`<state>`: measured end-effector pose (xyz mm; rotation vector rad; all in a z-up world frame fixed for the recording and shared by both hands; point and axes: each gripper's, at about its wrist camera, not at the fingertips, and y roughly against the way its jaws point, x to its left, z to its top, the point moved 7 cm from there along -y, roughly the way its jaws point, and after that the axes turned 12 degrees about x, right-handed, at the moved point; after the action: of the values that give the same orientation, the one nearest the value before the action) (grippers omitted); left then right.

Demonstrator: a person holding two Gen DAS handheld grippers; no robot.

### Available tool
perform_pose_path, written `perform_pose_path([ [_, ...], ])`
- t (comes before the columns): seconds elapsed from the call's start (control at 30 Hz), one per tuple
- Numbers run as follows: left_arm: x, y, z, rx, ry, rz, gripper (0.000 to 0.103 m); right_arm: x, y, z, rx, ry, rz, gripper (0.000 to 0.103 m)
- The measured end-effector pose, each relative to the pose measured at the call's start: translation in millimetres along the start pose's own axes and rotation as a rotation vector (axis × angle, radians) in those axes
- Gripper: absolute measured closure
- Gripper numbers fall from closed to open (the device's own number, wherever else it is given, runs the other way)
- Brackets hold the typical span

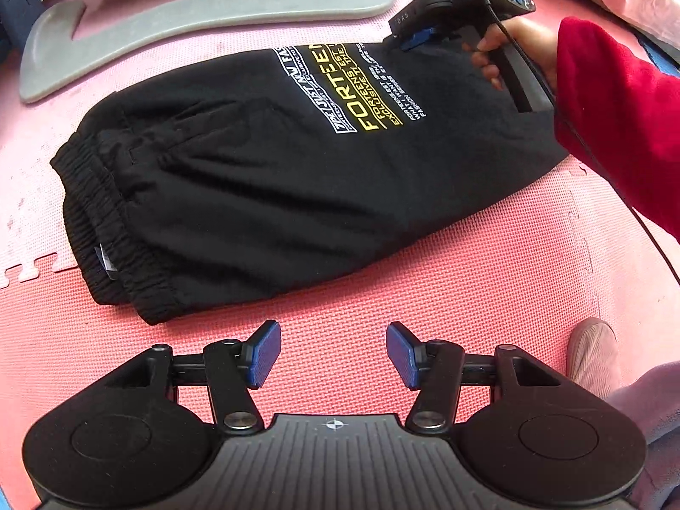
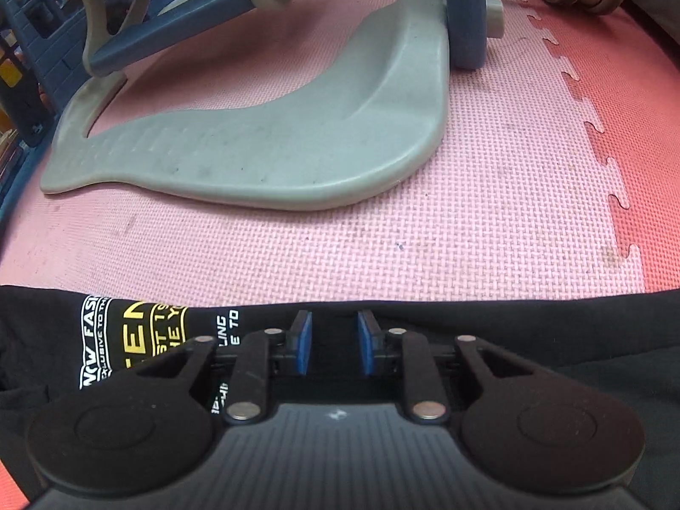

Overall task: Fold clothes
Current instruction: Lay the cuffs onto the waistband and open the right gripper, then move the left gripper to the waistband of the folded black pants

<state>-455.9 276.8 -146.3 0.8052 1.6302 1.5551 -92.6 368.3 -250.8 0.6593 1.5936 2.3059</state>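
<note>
Black fabric fills the middle of the left wrist view: a pair of black trousers [image 1: 263, 178] lies folded lengthwise on the pink foam mat [image 1: 425, 318], its elastic waistband at the near left and white and yellow lettering [image 1: 365, 89] on the upper part toward the far right. Near the bottom of that view the left gripper [image 1: 333, 350] hangs just short of the garment's near edge, its blue pads [image 1: 267, 350] spread apart with nothing between them. At the far right end of the trousers the right gripper [image 1: 414, 38] meets the cloth, held by a hand [image 1: 516, 49] in a red sleeve [image 1: 620, 119]. In the right wrist view that gripper [image 2: 333, 348] sits low over the black cloth [image 2: 552, 340], blue pads a small gap apart; dark fabric shows between them, but whether they pinch it cannot be told. Beyond the garment, farther along the mat, rests the grey plastic base [image 2: 263, 144] of a blue and grey frame [image 2: 178, 38]. A slipper [image 1: 593, 350] shows at the near right
</note>
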Motion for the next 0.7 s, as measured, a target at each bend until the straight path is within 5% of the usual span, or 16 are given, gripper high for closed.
perform_pose_path([
  [0.23, 2.0, -0.1, -2.0, 0.002, 0.010, 0.007, 0.046, -1.4, 9.6, 4.2, -0.022, -0.047, 0.006, 0.079],
  [0.4, 4.2, -0.5, -4.1, 0.000, 0.018, 0.002, 0.046, 33.4, 23.2, -12.2, -0.004, 0.042, 0.090, 0.079],
  [0.7, 9.2, -0.5, -25.7, 0.014, 0.023, 0.004, 0.046, 68.4, -3.8, -11.2, 0.037, 0.110, 0.070, 0.078],
])
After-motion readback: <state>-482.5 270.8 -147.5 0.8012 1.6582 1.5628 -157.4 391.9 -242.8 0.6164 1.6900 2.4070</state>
